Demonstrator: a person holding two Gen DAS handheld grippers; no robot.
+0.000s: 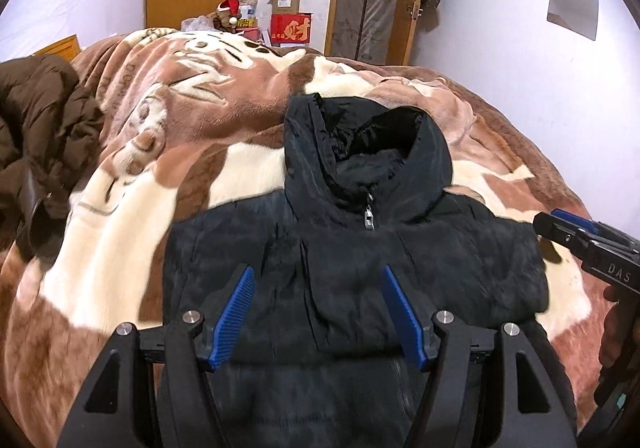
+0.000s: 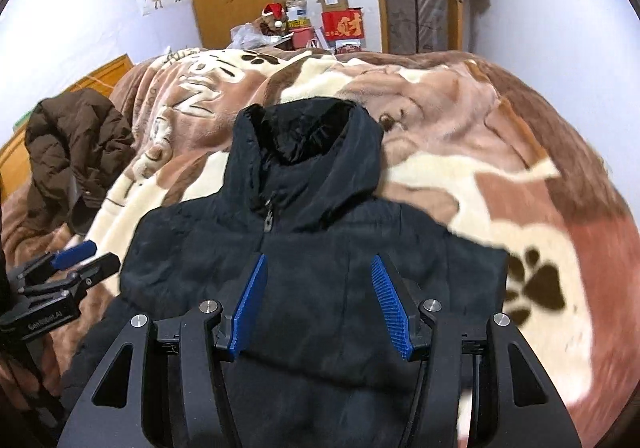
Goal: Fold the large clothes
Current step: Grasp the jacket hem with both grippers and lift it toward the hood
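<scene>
Nearest the left wrist camera, the left gripper [image 1: 318, 312] stands with its ribbed blue pads well apart and nothing between them, hovering over the chest of the black hooded padded jacket [image 1: 352, 272]. The right gripper [image 2: 320, 300] is likewise spread wide and empty above the same garment; in the left view it enters at three o'clock, just off the jacket's shoulder edge. The jacket lies front up and zipped on the bed, sleeves apparently already tucked in so the body reads as a compact block, its lower part running under both tools toward six o'clock, its hood [image 2: 308, 136] lying open toward twelve o'clock. The silver zip pull [image 1: 369, 217] sits at the collar. I judge this jacket light for its bulk, soft and springy: the filling will push folds back open, and the smooth shell looks slippery, so a shallow pinch may slide off. Better holds are the firmer seams, at the two shoulder corners or the hem corners, taking a thick bite of cloth. Beneath it spreads a plush brown and cream cartoon-print blanket [image 1: 168, 176], which should grip the shell somewhat. Farther off at nine o'clock lies a crumpled brown puffer coat [image 1: 44, 120], well apart; beyond, a red cardboard box [image 1: 291, 28] stands by the wall.
</scene>
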